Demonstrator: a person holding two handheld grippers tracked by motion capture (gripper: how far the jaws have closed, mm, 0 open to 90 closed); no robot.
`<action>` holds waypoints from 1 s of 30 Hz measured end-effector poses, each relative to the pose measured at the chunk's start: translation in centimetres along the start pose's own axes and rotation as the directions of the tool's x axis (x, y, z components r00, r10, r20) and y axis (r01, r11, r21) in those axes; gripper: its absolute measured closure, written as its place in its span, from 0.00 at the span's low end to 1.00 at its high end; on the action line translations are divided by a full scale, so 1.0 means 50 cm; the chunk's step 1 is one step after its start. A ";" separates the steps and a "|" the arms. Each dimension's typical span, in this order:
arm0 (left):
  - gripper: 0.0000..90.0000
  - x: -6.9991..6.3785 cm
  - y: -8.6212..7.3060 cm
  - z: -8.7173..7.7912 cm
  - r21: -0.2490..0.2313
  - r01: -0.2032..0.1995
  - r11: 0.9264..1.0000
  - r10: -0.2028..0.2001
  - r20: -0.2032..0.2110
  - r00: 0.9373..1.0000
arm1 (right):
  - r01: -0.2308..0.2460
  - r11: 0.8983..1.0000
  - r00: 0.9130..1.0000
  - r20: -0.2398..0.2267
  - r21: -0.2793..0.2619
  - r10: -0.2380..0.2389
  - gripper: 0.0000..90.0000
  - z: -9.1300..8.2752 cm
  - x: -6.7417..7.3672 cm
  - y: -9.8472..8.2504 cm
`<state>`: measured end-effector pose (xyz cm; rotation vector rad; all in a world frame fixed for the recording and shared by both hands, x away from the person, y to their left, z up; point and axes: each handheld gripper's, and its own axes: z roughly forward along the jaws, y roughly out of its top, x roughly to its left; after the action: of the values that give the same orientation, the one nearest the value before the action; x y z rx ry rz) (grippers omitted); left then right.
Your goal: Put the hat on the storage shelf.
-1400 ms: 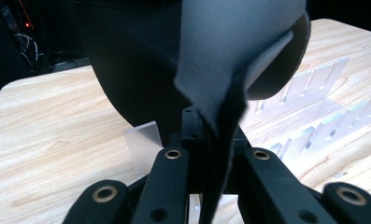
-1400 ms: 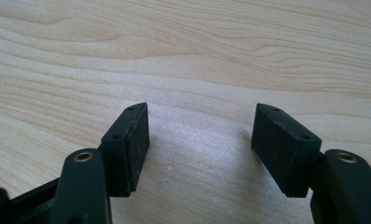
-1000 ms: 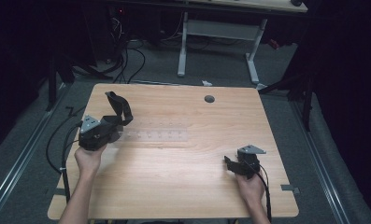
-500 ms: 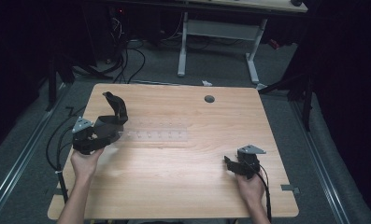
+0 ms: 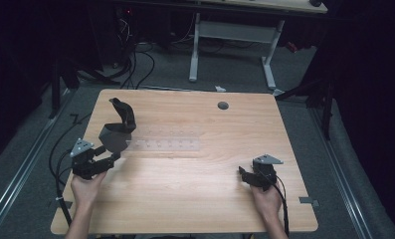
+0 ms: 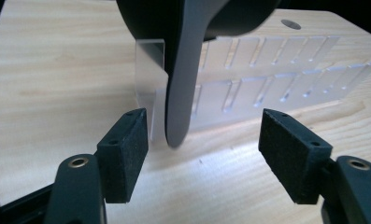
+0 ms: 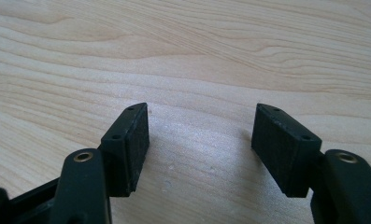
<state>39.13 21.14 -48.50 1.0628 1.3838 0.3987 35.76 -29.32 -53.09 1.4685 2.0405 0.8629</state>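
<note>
Since the earlier frame my left gripper (image 5: 107, 158) has slid back toward my edge of the desk (image 5: 195, 199) and its jaws have just been opening; they now stand wide apart, nothing pressed between the pads. Dark grey plastic scoop with a curved handle (image 5: 116, 130) now rests free at the left end of the clear acrylic slotted rack (image 5: 167, 145), touching it, its handle tip (image 6: 176, 112) hanging down between my open jaws without contact. Right gripper (image 5: 246, 175) sits at the near right, jaws apart on bare wood, same spot as before. To finish this release cleanly I judge I should back straight out, keeping both pads clear of the handle so the scoop doesn't tip or nudge the rack.
</note>
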 end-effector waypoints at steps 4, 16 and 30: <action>0.37 0.002 -0.016 -0.020 -0.003 0.014 1.000 -0.014 -0.004 1.000 | 0.002 1.000 1.000 0.000 0.000 -0.002 0.41 0.000 0.000 0.000; 0.38 -0.014 -0.056 -0.045 0.009 0.016 1.000 -0.016 0.021 1.000 | 0.002 1.000 1.000 0.000 -0.001 -0.002 0.41 0.000 0.000 0.000; 0.38 -0.040 -0.140 -0.005 0.122 -0.078 0.989 0.075 0.033 0.997 | 0.001 1.000 1.000 -0.001 0.000 -0.001 0.41 0.000 0.000 0.000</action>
<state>36.07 16.10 -52.79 1.2211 1.3588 0.3563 35.76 -29.31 -53.09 1.4676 2.0412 0.8634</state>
